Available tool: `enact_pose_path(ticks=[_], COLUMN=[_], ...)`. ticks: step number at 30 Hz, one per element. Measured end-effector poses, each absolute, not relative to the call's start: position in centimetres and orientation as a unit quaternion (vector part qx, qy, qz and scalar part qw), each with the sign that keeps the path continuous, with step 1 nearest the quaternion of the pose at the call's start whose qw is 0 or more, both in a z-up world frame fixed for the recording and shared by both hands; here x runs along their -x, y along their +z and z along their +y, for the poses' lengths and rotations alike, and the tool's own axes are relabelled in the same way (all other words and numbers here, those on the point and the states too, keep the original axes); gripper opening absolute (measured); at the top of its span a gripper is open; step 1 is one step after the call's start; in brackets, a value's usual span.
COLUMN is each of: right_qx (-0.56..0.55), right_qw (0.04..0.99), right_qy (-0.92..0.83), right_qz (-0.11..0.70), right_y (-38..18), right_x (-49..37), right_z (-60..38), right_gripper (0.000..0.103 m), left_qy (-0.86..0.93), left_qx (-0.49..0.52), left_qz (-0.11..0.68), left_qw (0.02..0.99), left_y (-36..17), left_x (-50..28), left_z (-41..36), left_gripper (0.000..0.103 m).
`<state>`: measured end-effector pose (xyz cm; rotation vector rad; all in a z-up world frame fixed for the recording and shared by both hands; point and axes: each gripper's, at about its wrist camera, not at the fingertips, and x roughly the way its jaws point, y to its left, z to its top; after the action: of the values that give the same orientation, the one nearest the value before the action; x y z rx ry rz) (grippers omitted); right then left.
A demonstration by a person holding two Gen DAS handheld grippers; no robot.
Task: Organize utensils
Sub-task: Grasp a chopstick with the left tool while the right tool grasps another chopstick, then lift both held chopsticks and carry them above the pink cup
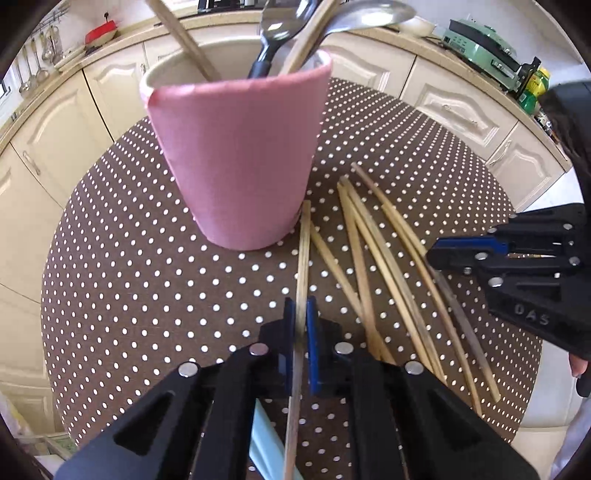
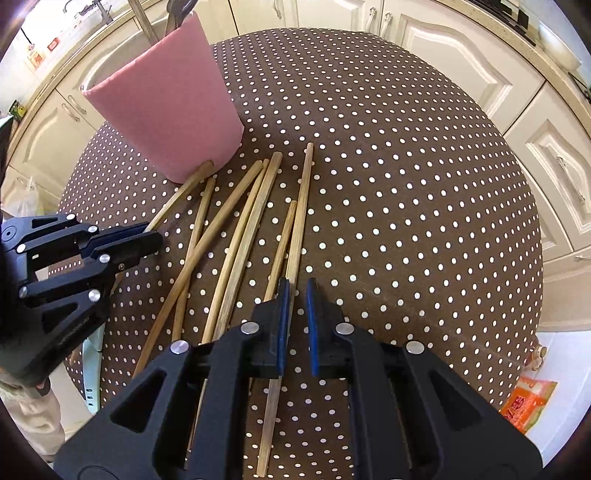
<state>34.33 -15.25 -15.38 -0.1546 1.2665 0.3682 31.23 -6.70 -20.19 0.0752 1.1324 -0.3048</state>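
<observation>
Chopsticks lie fanned across the middle of the round worktop, which wears a brown cloth with white dots. In the right wrist view they spread from the lower centre of the frame up toward the pink cup at upper left; the leftmost stick's tip touches the cup's base. The cup stands upright and holds metal spoons and wooden handles, seen at the top centre of the left wrist view.

The left hand-held gripper, at lower centre of its own view, has its blue pads closed onto a single chopstick that runs up toward the foot of the cup. In the right wrist view the same gripper sits at the left edge.

The right hand-held gripper, lower centre of its view, has its pads slightly apart with a narrow gap between them; a chopstick passes along the inner face of the left pad, and whether it is pinched cannot be told. Cream cabinets curve around the upper edges of both frames
</observation>
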Motion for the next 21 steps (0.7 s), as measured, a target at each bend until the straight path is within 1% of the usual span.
enact_pose_path(ticks=[3,6,10,16,21], right_qx=[0.074,0.086,0.078,0.031,-0.022], right_qw=[0.779,0.786,0.803,0.836,0.870], right_qy=[0.173,0.166,0.166,0.179,0.193], right_qz=[0.598,0.590,0.567,0.517,0.454], right_y=[-16.1,-16.2,-16.1,-14.4,-11.2], right_x=[-34.8,-34.8,-34.2,-32.2,-29.6], right_z=[-14.1,-13.0,-12.7,-14.9,-17.1], right_gripper=[0.011,0.011,0.007,0.006,0.006], left_qy=[-0.145,-0.145,-0.152,-0.194,-0.235], left_qx=[-0.029,-0.021,-0.008,0.014,0.043], left_qz=[0.526,0.514,0.493,0.443,0.382], left_qw=[0.838,0.845,0.857,0.875,0.893], left_y=[-19.8,-19.1,-17.6,-15.3,-13.2], left_x=[-31.0,-30.9,-30.1,-27.6,-25.1], left_z=[-6.8,-6.7,-6.6,-6.3,-6.0], left_gripper=[0.005,0.005,0.005,0.005,0.005])
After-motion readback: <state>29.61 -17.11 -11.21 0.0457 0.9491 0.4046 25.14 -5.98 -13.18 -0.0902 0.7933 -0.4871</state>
